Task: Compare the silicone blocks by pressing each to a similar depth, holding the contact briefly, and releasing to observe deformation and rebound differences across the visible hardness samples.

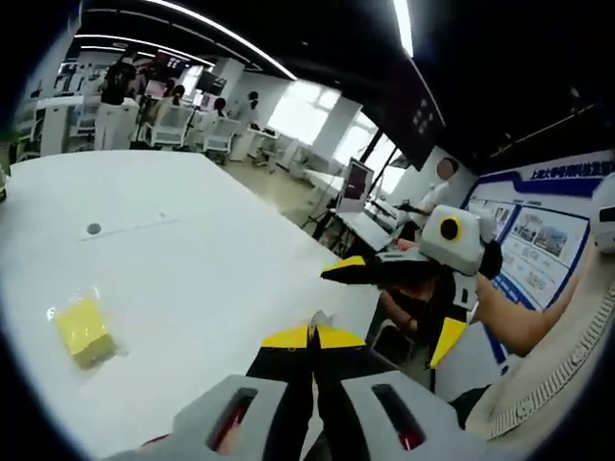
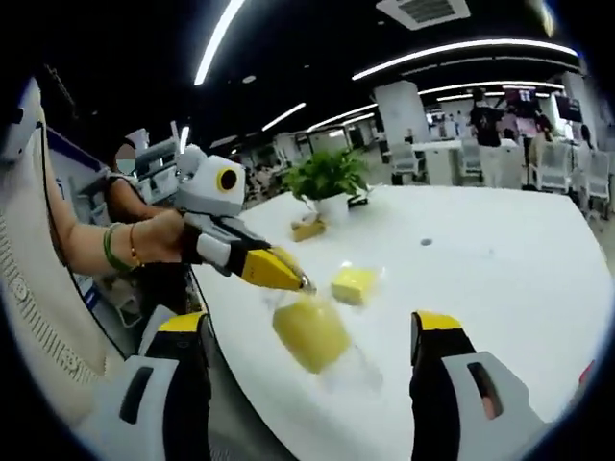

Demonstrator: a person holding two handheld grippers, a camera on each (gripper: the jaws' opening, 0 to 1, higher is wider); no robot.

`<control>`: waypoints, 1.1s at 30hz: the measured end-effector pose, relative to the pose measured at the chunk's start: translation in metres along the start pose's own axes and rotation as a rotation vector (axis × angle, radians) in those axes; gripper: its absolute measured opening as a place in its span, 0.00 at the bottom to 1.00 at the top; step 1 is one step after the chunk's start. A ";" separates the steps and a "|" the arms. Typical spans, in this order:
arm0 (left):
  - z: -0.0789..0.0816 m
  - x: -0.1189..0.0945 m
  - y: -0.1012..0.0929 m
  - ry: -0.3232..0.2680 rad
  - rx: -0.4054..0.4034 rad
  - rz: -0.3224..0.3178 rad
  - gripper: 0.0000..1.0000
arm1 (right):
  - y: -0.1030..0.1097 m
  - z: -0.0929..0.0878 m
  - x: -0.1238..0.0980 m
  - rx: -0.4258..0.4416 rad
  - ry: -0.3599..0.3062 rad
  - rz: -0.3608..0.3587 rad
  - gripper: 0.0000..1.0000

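Silicone blocks lie on the white table, so we can press them against a firm surface. In the right gripper view our right gripper is released, its jaws wide apart, and the nearest yellow block sits between them, slightly blurred; we cannot tell if the jaws touch it. The left gripper comes in from the left, clenched, with its tip just above this block, probably to press it like one finger. A second block waits just beyond, and a third near the potted plant. In the left gripper view the left gripper is closed on nothing, and a wrapped block lies far to its left.
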State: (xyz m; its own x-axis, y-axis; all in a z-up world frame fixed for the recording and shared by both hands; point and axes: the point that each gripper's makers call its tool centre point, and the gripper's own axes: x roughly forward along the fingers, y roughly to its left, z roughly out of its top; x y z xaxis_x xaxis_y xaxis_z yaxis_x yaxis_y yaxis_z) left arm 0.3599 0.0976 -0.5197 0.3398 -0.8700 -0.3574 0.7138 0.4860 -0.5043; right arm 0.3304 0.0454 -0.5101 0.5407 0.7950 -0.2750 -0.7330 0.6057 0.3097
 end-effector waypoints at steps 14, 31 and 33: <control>0.020 0.048 0.046 -0.026 -0.083 0.019 0.00 | -0.049 -0.046 -0.072 0.168 -0.007 -0.193 0.82; 0.030 0.141 0.115 -0.047 -0.242 0.020 0.00 | -0.105 -0.039 -0.104 0.191 -0.022 -0.286 0.78; 0.033 0.149 0.126 -0.059 -0.257 0.026 0.00 | -0.112 -0.042 -0.107 0.198 -0.019 -0.294 0.78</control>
State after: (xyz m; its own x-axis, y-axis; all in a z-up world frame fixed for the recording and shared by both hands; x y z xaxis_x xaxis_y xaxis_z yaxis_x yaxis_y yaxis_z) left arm 0.5208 0.0260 -0.6104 0.3961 -0.8568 -0.3303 0.5279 0.5067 -0.6816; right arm 0.3375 -0.1087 -0.5536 0.7253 0.5852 -0.3625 -0.4517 0.8020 0.3909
